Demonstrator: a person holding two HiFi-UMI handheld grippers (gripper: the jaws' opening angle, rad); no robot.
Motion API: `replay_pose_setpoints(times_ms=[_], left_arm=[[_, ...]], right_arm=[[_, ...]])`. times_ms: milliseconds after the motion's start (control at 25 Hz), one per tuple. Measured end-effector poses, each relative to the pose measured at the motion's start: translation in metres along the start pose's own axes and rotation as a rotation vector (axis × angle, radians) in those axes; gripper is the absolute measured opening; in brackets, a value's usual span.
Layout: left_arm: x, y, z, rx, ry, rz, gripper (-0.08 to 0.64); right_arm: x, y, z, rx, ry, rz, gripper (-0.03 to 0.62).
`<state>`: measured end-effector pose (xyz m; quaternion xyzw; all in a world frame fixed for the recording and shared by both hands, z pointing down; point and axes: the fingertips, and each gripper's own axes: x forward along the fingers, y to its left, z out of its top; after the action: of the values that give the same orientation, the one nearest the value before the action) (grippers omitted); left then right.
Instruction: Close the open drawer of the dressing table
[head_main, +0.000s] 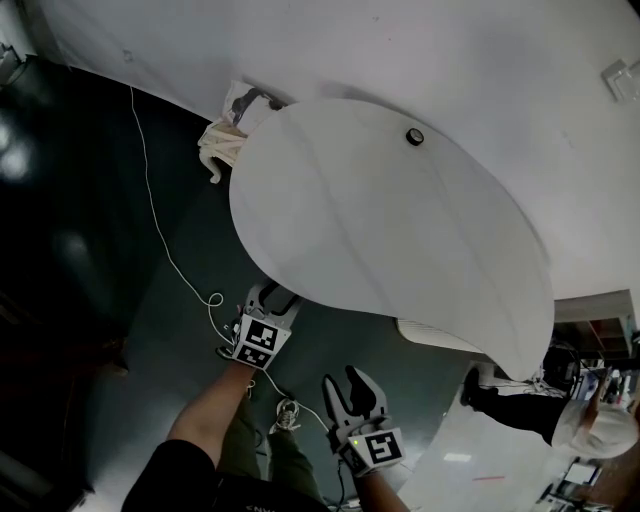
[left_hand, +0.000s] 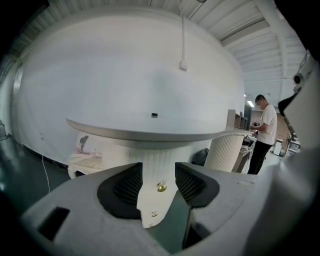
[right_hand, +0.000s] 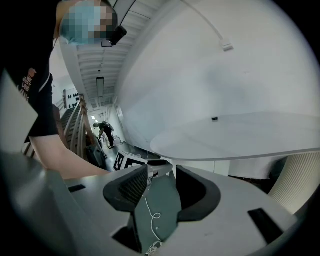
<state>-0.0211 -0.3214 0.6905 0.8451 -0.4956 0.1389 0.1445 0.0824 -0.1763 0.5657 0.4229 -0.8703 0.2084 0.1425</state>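
Closely, drawer front (left_hand: 152, 202) with brass knob (left_hand: 161, 187) between spread jaws of left hand-held gripper (left_hand: 159, 168) — right hand-held gripper (right_hand: 161, 171) spread, empty

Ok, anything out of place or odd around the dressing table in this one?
Only minor things. A white cable trails loose over the dark floor and loops near the left gripper. A crumpled pale bundle lies against the wall beside the dressing table. Nothing looks spilled or broken.

A small dark object (head_main: 415, 136) lies on the white rounded surface (head_main: 380, 240); a white cable (head_main: 160, 240) trails across the dark floor (head_main: 80, 300).
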Motion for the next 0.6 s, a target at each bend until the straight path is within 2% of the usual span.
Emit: replay_pose_setpoints(times_ms=[600], left_arm=[[-0.123, -0.057, 0.017, 0.005, -0.030, 0.099, 0.198]], right_arm=[[-0.060, 0.018, 0.003, -0.080, -0.041, 0.090, 0.179]])
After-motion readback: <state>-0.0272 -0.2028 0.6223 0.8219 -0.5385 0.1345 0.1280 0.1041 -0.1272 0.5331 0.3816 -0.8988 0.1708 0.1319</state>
